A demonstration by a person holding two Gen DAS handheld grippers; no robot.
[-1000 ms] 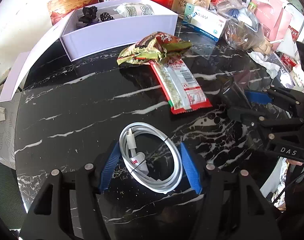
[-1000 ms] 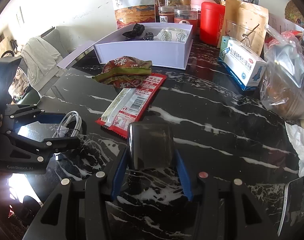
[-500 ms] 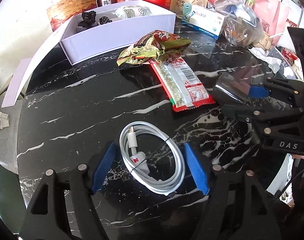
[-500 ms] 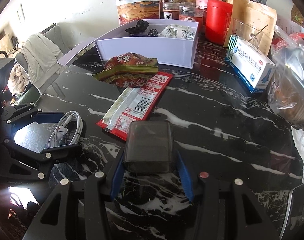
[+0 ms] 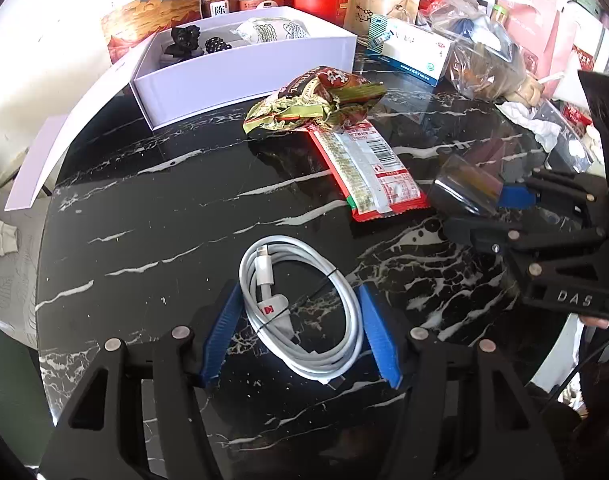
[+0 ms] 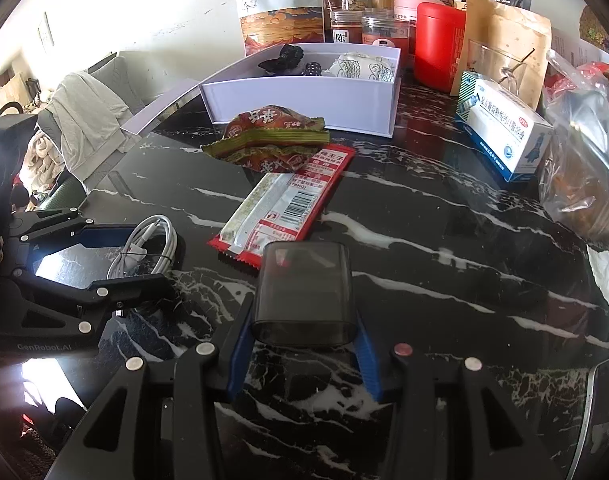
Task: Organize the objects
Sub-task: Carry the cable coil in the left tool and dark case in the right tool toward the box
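Black marble table (image 5: 152,216) — left gripper (image 5: 300,320) closing around coiled white cable (image 5: 304,308), pads just beside it, near white box (image 5: 244,76); right gripper (image 6: 302,344) pinching, closing on smoky case (image 6: 304,292).

"DAS" — right gripper (image 5: 504,204); "GenRobot.AI" — left gripper (image 6: 144,256); "陈" — jar (image 5: 220,4).

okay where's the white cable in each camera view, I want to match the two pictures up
Left wrist: the white cable lies coiled low in the middle, between the left gripper's blue pads, whose jaws are closing.
Right wrist: the cable sits at mid-left, inside the left gripper's jaws seen from the side.
Shared landmark: the red snack bar wrapper, lying up and right of the cable in both views.
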